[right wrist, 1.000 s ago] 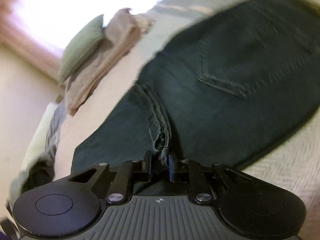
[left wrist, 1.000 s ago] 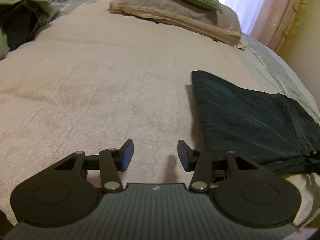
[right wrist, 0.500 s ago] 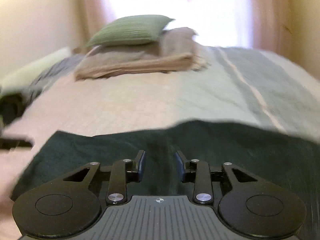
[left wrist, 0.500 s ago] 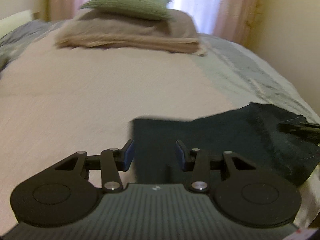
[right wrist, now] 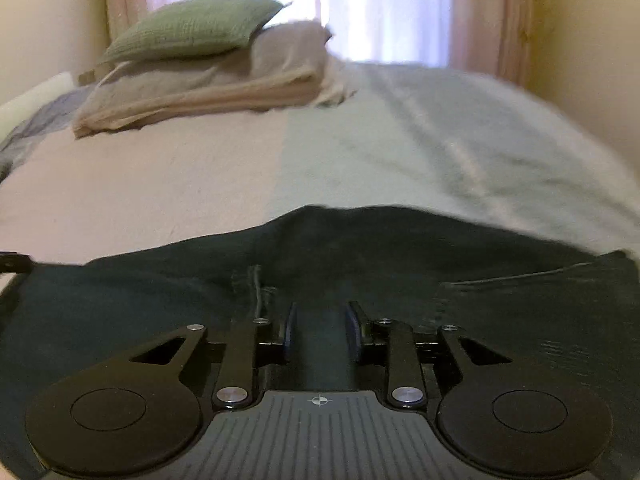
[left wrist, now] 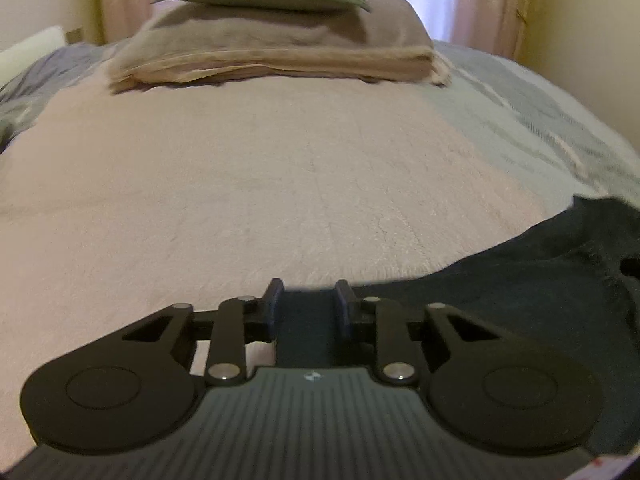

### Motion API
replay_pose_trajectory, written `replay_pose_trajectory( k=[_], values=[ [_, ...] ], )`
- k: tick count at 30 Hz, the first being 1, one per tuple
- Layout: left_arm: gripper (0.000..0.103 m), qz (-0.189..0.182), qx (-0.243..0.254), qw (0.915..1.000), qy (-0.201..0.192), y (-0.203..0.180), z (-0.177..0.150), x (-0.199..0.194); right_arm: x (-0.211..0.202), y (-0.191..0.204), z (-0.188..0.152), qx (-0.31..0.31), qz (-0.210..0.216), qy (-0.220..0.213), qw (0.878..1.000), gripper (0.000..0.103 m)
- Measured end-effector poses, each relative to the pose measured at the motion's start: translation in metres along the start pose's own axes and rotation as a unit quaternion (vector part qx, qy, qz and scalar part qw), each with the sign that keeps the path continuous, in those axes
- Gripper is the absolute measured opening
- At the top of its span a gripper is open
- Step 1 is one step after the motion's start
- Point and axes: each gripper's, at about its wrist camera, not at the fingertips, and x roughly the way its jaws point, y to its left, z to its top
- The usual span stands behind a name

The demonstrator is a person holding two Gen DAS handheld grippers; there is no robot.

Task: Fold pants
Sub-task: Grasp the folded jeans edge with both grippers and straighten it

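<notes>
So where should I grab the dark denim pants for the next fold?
Take the dark denim pants by the near edge, from the gripper side: they lie flat on the bed cover, with cloth already between the closing left gripper and right gripper.

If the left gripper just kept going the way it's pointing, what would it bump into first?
Most likely the dark pants: the left gripper points downward, its jaws closing with their edge in the gap. Beyond lies the pink bedspread, though depth is hard to judge.
</notes>
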Motion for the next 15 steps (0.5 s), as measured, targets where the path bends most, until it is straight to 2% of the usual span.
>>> replay_pose_trajectory(
  k=[2, 3, 4, 6, 8, 9, 12, 15],
  values=[
    [0.022, -0.012, -0.002, 0.9999, -0.002, -0.003, -0.013, -0.029, -0.029, 0.004, -0.014, -0.002, 0.060, -0.016, 0.998, 0.025],
    [0.022, -0.019, 0.005, 0.9998, -0.001, -0.009, -0.023, -0.041, -0.039, 0.009, -0.024, -0.009, 0.093, -0.009, 0.996, 0.025],
    [0.022, -0.026, 0.013, 0.9996, 0.004, -0.018, -0.034, -0.052, -0.044, 0.014, -0.034, -0.019, 0.108, 0.005, 0.994, 0.025],
    [0.023, -0.033, 0.030, 0.9989, 0.018, -0.034, -0.057, -0.063, -0.043, 0.022, -0.056, -0.040, 0.094, 0.033, 0.994, 0.025],
    [0.025, -0.004, 0.051, 0.9983, 0.026, -0.048, -0.083, -0.070, -0.040, 0.020, -0.073, -0.040, 0.056, 0.051, 0.996, 0.025],
    [0.025, 0.013, 0.055, 0.9981, 0.026, -0.051, -0.093, -0.075, -0.047, 0.015, -0.078, -0.025, 0.057, 0.049, 0.997, 0.025],
    [0.026, 0.031, 0.021, 0.9991, 0.019, -0.049, -0.105, -0.100, -0.068, 0.004, -0.073, 0.011, 0.063, 0.049, 0.997, 0.027],
    [0.037, 0.039, 0.003, 0.9990, 0.022, -0.051, -0.107, -0.124, -0.100, -0.003, -0.082, 0.017, 0.039, 0.044, 0.998, 0.037]
  ],
)
